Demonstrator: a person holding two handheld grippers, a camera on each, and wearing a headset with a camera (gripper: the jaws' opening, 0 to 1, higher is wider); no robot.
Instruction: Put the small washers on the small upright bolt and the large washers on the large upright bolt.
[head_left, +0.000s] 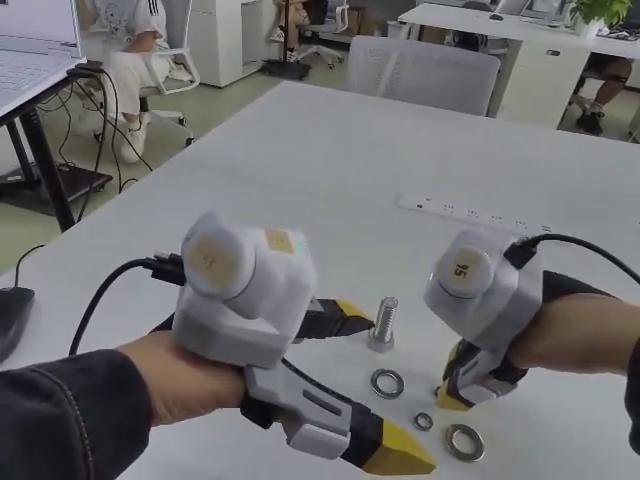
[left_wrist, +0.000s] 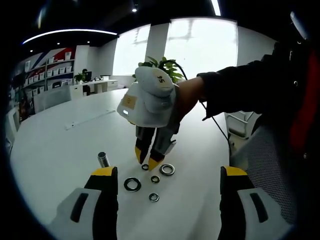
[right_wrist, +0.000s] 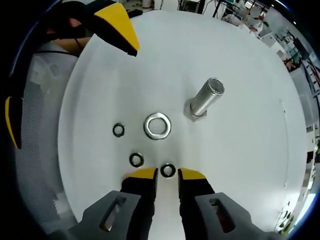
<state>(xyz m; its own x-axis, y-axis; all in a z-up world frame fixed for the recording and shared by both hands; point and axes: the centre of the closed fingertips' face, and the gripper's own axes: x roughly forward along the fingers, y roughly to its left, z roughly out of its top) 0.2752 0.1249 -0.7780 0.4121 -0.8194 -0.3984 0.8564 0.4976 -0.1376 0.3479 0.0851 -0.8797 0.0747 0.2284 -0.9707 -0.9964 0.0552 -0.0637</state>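
Right gripper (right_wrist: 167, 176) tips at a small washer (right_wrist: 168, 170).
Its jaws are barely apart, empty; left gripper (left_wrist: 169, 174) jaws spread wide. Bolt (right_wrist: 205, 101) upright at one o'clock.

both grippers are light grey plastic with black jaws and yellow tips. left gripper (head_left: 378, 385), left of the bolt (head_left: 382, 323), has a beige round cap (head_left: 215, 260) and a yellowish sticker (head_left: 279, 241); right gripper (right_wrist: 167, 175), right of it, a numbered cap (head_left: 463, 272). black cables (head_left: 110, 290), dark sleeves (head_left: 60, 410).

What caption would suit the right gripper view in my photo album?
Right tool, jaws narrowly apart, poised at a small washer, with the upright bolt beyond.
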